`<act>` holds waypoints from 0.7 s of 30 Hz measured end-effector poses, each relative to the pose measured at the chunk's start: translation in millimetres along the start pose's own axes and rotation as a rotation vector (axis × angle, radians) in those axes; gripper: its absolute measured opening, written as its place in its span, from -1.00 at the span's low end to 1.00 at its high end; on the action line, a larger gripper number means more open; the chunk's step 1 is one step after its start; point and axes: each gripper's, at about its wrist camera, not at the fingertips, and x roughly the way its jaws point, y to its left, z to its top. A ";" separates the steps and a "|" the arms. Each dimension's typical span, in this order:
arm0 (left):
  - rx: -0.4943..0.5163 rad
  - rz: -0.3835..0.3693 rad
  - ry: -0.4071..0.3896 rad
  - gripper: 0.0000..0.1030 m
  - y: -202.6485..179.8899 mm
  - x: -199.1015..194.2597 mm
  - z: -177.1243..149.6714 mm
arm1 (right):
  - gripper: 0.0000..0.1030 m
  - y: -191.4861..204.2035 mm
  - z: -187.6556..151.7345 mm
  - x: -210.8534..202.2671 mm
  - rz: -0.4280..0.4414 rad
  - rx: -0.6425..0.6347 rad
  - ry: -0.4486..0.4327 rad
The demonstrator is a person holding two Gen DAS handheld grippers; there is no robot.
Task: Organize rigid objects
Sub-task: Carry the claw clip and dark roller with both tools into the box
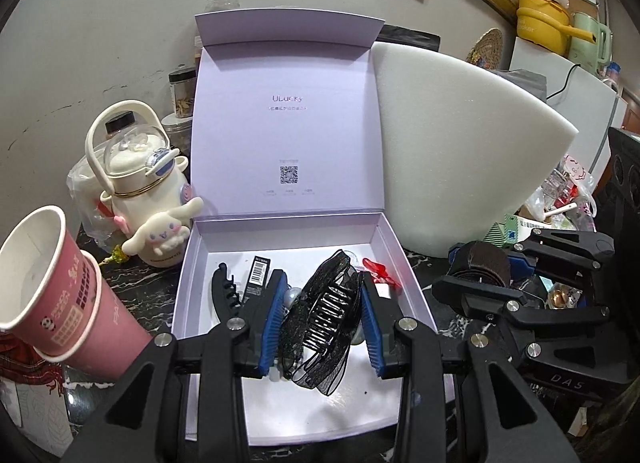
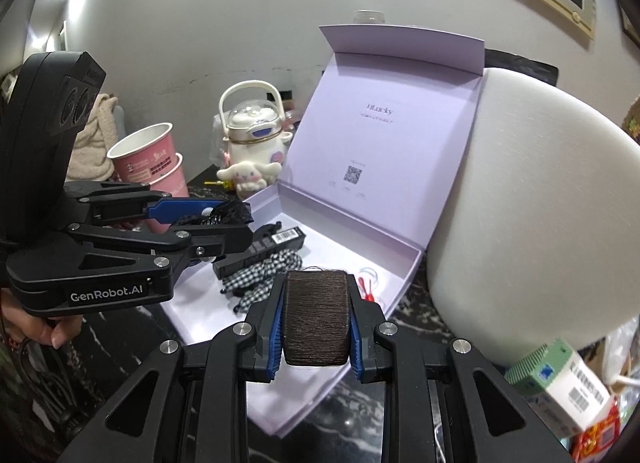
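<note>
Mesh hair clip (image 1: 320, 315) between left jaws, thread spool (image 2: 315, 317) between right jaws

The raised lilac box lid (image 1: 286, 119) carries "ULucky" across its upper middle, with a QR code lower down and small print too fine to read. At the left of the right wrist view, the left hand-held gripper (image 2: 224, 223) bears "GenRobot.AI" in white on its black body. In the lower right of the left wrist view, the right hand-held gripper (image 1: 486, 263) shows "DAS". The yellow pot (image 1: 542, 21), upper right, reads "cooker", partly cut off.
</note>
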 end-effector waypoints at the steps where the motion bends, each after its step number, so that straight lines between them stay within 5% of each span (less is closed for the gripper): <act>1: 0.000 0.003 0.001 -0.32 1.0 1.5 0.5 | -0.51 -0.2 1.2 2.2 0.002 0.000 0.000; 21: 0.008 0.025 0.052 -0.32 26.6 48.0 6.2 | -0.51 -4.6 24.6 59.1 0.050 -0.030 0.017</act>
